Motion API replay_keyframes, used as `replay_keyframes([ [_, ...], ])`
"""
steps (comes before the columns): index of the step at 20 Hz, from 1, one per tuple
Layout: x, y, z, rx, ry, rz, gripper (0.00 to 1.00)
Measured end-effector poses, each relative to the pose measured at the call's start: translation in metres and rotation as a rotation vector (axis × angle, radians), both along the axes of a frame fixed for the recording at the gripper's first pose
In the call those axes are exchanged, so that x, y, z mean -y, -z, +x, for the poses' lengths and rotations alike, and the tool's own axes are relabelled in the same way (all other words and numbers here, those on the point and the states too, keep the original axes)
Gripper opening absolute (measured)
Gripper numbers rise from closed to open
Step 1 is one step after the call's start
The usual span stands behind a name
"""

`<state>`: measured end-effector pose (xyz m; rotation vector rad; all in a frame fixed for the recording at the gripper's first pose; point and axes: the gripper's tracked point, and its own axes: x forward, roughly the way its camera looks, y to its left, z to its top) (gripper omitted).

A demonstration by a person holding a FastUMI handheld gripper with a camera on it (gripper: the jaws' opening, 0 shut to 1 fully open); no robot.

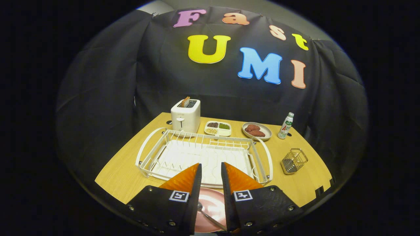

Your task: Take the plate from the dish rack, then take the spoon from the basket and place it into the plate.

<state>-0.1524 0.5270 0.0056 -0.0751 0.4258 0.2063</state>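
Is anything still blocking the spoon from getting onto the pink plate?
Nothing visible does. The silver metal spoon already lies on the round pink plate, seen in the gap between the tool's orange fingers, which are open and holding nothing. The white wire dish rack stands beyond them.

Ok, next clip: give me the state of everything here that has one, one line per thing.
gripper: open, holding nothing
plate: out of the rack, flat on the table under the fingers
spoon: lying in the plate
dish rack: empty
basket: empty, upright
toaster: slice sticking up from a slot
bottle: upright, capped
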Motion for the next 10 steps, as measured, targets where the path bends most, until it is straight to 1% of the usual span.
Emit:
replay_keyframes([
  [7,0.045,-0.113,0.039,0.209,0.086,0.064,0.35],
  [10,0.066,-0.148,0.053,0.256,0.119,0.081,0.35],
])
